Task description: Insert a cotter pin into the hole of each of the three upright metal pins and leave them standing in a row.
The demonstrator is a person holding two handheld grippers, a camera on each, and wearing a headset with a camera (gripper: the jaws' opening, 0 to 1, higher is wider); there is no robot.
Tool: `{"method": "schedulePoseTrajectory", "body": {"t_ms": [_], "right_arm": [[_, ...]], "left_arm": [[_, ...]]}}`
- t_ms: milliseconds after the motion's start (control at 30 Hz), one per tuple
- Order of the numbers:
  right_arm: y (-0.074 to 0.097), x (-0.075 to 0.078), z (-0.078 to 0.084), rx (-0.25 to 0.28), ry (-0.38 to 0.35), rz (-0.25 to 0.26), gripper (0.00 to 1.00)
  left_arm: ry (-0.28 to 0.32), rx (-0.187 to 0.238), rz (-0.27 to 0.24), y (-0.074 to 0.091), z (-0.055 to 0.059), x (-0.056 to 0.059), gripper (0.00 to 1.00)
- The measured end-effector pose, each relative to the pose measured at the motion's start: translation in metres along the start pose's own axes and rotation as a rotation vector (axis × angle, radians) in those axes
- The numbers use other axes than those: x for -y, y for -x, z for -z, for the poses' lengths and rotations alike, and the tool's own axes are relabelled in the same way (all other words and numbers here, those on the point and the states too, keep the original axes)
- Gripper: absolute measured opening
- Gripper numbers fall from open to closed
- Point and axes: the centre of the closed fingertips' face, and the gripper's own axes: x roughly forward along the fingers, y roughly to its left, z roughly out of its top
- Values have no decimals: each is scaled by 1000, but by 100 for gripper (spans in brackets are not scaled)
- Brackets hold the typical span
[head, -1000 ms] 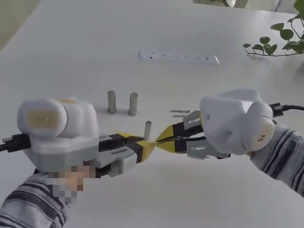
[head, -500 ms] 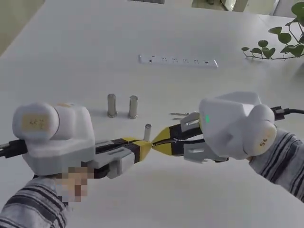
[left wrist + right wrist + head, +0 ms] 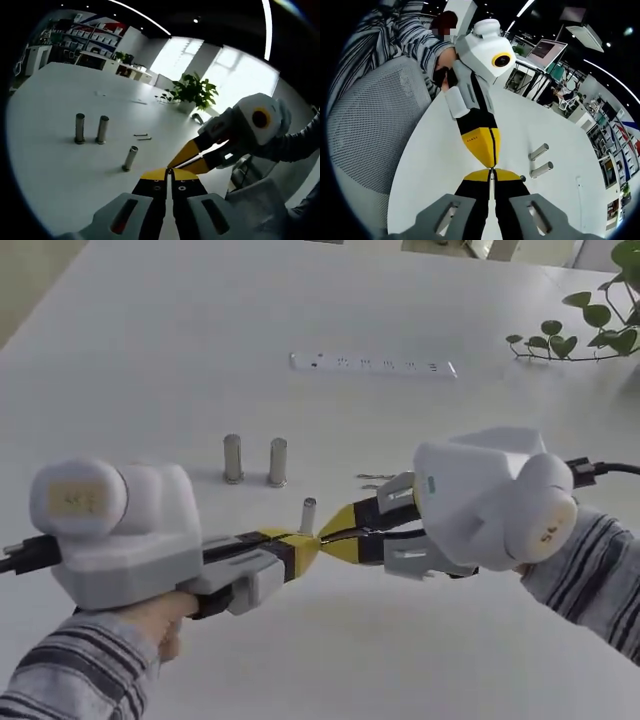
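Note:
Two metal pins [image 3: 232, 458] [image 3: 277, 461] stand upright side by side on the white table. A third metal pin [image 3: 308, 515] stands nearer to me, just behind the gripper tips. My left gripper [image 3: 316, 544] and right gripper [image 3: 326, 536] meet tip to tip above the table. Both are shut, with a thin cotter pin [image 3: 491, 171] pinched where the yellow tips touch. The same pins show in the left gripper view [image 3: 79, 128] [image 3: 102, 129] [image 3: 130, 158], with my left gripper [image 3: 170, 173] shut. Two loose cotter pins [image 3: 378, 478] lie to the right of the pins.
A white power strip [image 3: 372, 365] lies further back on the table [image 3: 150, 360]. A potted plant's leaves [image 3: 590, 325] reach in at the far right. A grey mesh chair [image 3: 375, 125] stands beside the table in the right gripper view.
The grippers stay tip to tip in the same place. The head view has shifted slightly. The metal pins have not moved.

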Motion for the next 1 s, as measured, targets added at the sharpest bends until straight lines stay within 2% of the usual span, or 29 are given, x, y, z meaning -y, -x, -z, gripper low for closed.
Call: {"method": "schedulePoseTrajectory", "body": {"t_ms": [200,267,333,433,500,600,733,833,1000], "right_arm": [[-1,-1,3,-11,-31,-9,0],[-1,1,7,-16,-72,-4,1],[0,-1,6,4,-128,-14,2],[2,-2,5,37,-227,-29,4],[3,-2,6,51,-251,-33,4],[4,-6,6,68,-297,-55,4],[3,-13,6,91,-352,-88,5],[3,-17,7,104,-389,-110,5],[2,-23,7,99,-395,-136,5]], "left_arm": [[-57,-10,14,2,1,1,0],[-125,-13,17,4,1,1,0],[-177,-23,21,6,2,1,0],[-286,-40,32,8,5,2,0],[-342,-54,48,9,8,4,0],[-376,-65,52,9,11,5,0],[-450,-82,88,9,16,9,0],[-473,-80,101,10,17,10,0],[-485,-62,144,12,15,16,0]]}}
